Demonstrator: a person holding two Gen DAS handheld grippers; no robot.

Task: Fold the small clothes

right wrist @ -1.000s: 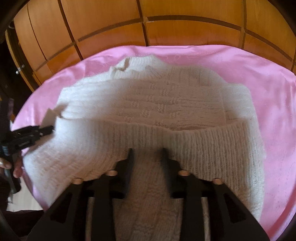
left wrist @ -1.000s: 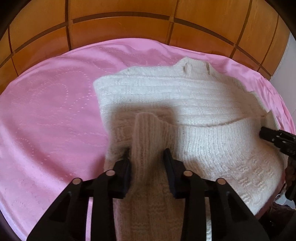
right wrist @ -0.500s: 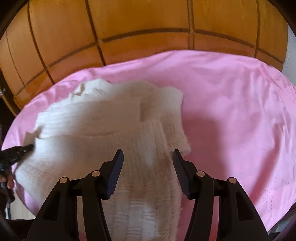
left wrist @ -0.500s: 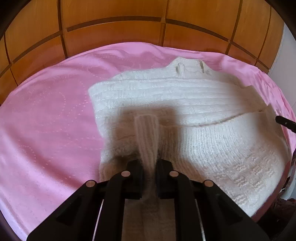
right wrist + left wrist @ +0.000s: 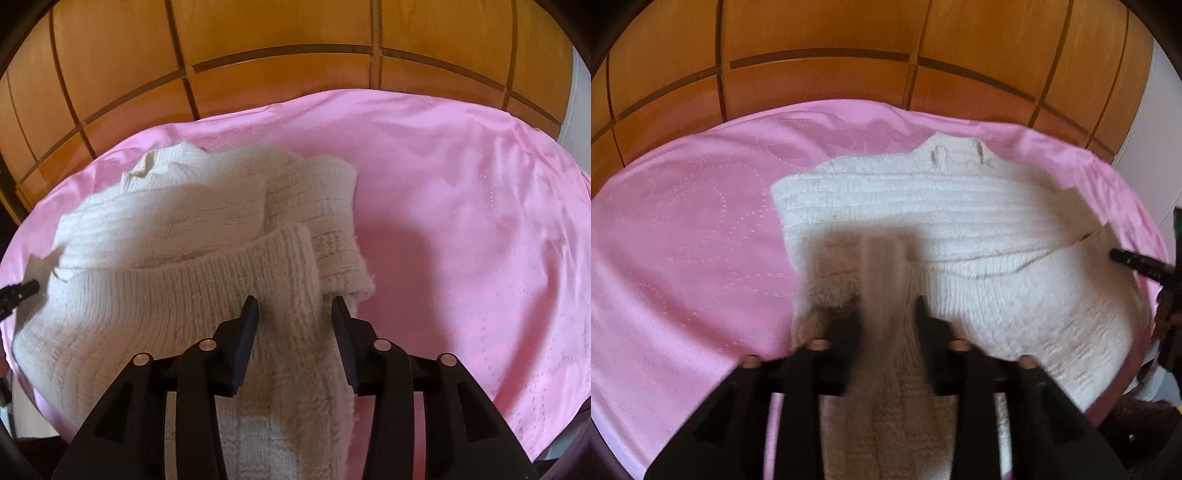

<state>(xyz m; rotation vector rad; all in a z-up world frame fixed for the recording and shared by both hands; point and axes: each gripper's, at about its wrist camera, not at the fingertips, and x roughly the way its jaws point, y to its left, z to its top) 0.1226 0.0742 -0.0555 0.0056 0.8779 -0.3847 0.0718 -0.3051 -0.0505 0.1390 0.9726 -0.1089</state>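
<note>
- Sheet (image 5: 683,258): pink, with dotted stitching, spread under everything; a wooden panel wall (image 5: 886,74) rises behind it.
- Left gripper (image 5: 888,314): its jaws have just been opening after a tight pinch. A raised band of knit runs between them, and the pads stand at its sides. This view is blurred, so whether they press the knit or merely flank it I cannot tell.
- Sweater (image 5: 942,221): cream knit, lying on the sheet, collar toward the wall, the near hem folded up over the body (the fold line crosses the chest).
- Right gripper (image 5: 295,310): its jaws have just been closing. They stand part open, and a ribbed fold of the sweater's right edge fills the gap, touching both pads.
</note>
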